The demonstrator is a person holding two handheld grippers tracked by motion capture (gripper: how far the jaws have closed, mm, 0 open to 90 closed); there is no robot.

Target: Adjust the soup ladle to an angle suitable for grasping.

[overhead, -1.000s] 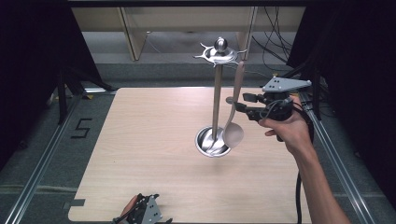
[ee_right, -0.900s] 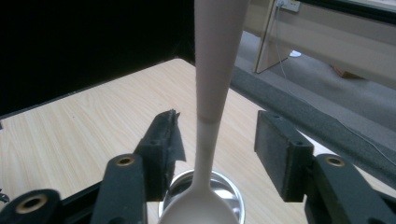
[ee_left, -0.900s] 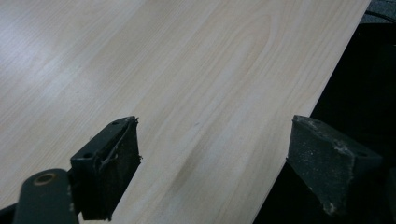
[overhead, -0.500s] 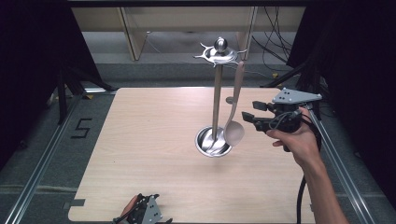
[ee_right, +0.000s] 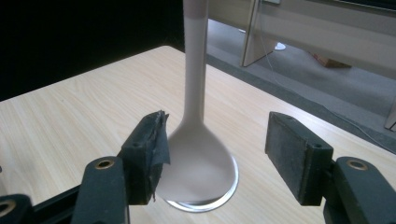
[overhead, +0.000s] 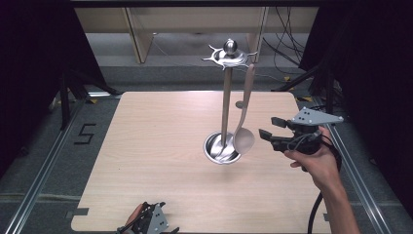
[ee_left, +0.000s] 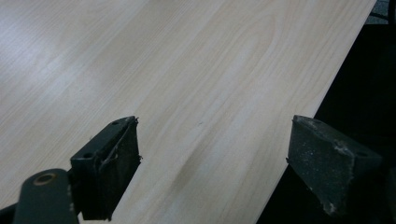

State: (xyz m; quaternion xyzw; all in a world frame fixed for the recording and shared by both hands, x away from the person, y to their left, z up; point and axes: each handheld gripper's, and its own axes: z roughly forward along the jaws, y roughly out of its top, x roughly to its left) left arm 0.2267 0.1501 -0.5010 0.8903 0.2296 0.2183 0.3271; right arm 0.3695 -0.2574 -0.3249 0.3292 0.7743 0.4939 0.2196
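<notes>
The right gripper (overhead: 272, 134) was held off the right side of the table, jaws spread wide and gripping nothing, aimed left at the bowl of the ladle (overhead: 243, 140). The ladle hung by its handle from a hook of the utensil stand (overhead: 227, 102), its bowl just right of the stand's post and above the round steel base (overhead: 222, 147). In the right gripper view the ladle (ee_right: 198, 158) sat between and beyond the jaws, nearer the left pad. The step in hand appeared to be a retreat after hanging the ladle; done well, it called for a straight pull-back to the right with the jaws kept wide, so that no pad brushed the bowl and set it swinging off the hook. Against the frame one second earlier, the right gripper had moved right and nearer, from beside the ladle's neck to a position apart from the bowl. The left gripper (overhead: 146, 223) rested at the near edge of the wooden table (overhead: 160, 146), jaws wide and empty, unchanged.
</notes>
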